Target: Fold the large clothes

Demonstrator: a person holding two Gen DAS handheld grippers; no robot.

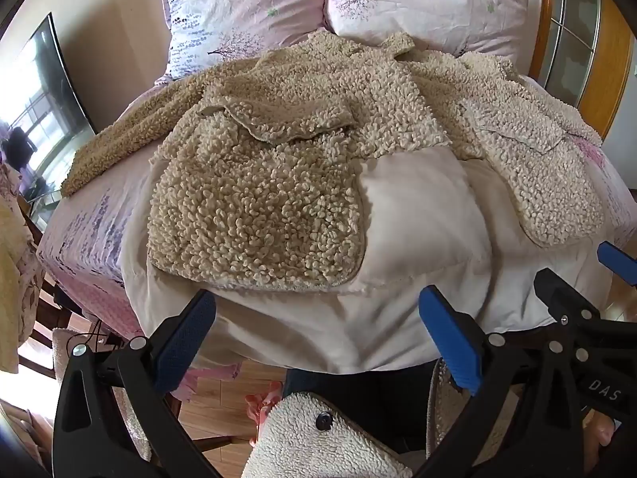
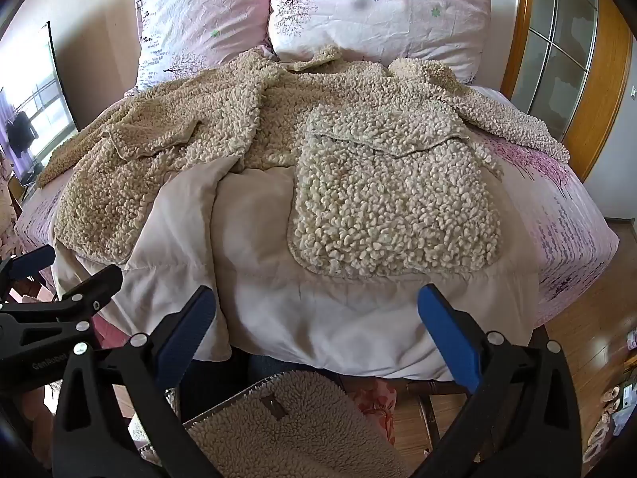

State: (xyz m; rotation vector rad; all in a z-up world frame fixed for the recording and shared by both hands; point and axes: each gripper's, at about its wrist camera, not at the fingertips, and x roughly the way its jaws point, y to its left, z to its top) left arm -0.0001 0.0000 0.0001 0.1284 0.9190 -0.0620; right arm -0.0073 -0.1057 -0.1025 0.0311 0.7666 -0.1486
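Observation:
A large beige fleece coat (image 1: 258,183) lies spread open on the bed, its white quilted lining (image 1: 418,219) showing in the middle and at the near edge. It also shows in the right wrist view (image 2: 398,207), with the lining (image 2: 254,239) between the two front panels. My left gripper (image 1: 316,334) is open and empty, held just off the near edge of the coat. My right gripper (image 2: 316,330) is open and empty, also at the near edge. The right gripper shows at the right of the left wrist view (image 1: 577,279). The left gripper shows at the left of the right wrist view (image 2: 59,279).
Two pink floral pillows (image 1: 247,12) (image 2: 378,12) lean at the head of the bed. The pink bedsheet (image 2: 565,215) hangs over the side. A wooden door frame (image 2: 517,40) stands on the right, wooden floor (image 1: 223,394) below. The person's fleece garment (image 2: 286,426) is under the grippers.

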